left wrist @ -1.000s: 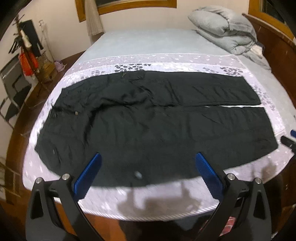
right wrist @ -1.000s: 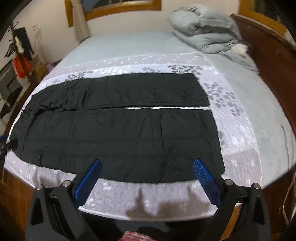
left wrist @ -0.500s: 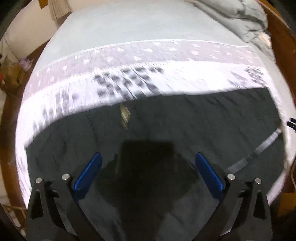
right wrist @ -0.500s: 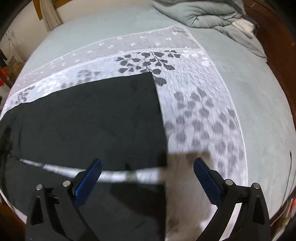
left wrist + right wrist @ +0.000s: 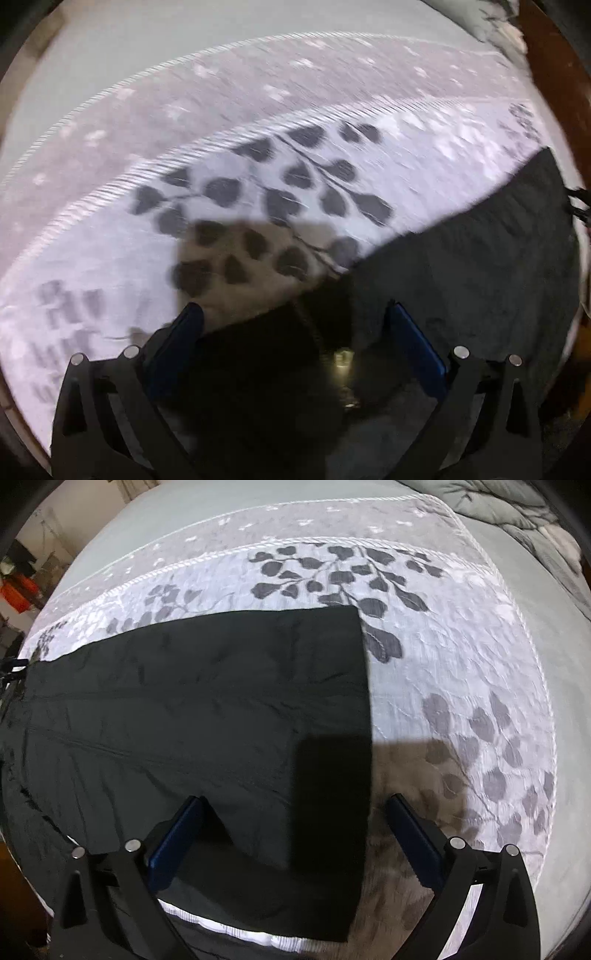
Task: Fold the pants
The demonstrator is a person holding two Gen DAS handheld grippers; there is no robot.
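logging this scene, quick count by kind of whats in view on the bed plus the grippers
black pants: 1
leaf-patterned bedspread: 1
grey duvet: 1
grippers: 2, left gripper and right gripper, both open
total: 5

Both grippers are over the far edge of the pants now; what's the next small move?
Probably lower both and close. The left gripper hangs open at the waist edge of the black pants, the right gripper open astride the far leg's hem; neither holds fabric yet.

Left view motion-blurred, right view sharp, boxy shadows on bedspread [image 5: 461,657], fisheye-bent dark edges
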